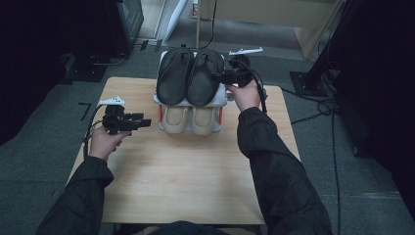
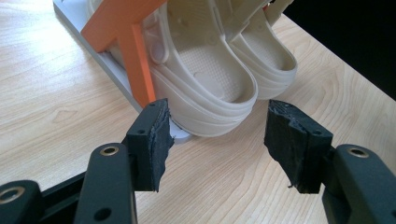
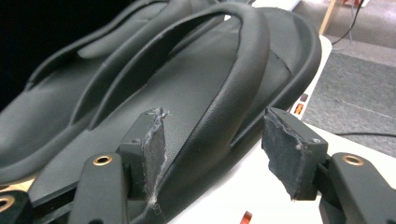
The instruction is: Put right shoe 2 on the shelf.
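A small two-level shoe rack (image 1: 223,101) stands at the table's far edge. A pair of black sandals (image 1: 188,76) lies on its upper shelf, and a pair of cream clogs (image 1: 191,119) sits below. My right gripper (image 1: 218,77) is at the right side of the right sandal (image 3: 187,84). Its jaws stand open around that sandal's strap and outer edge, the right pad clear of it. My left gripper (image 1: 146,122) hovers left of the rack, open and empty. It points at the near clog (image 2: 205,79) beside the rack's orange bracket (image 2: 135,60).
The wooden table (image 1: 186,176) has bare room in front of the rack. Cables (image 1: 323,105) trail over the grey floor at the right. Dark equipment stands at the left and right, and a wooden frame (image 1: 198,22) rises behind the rack.
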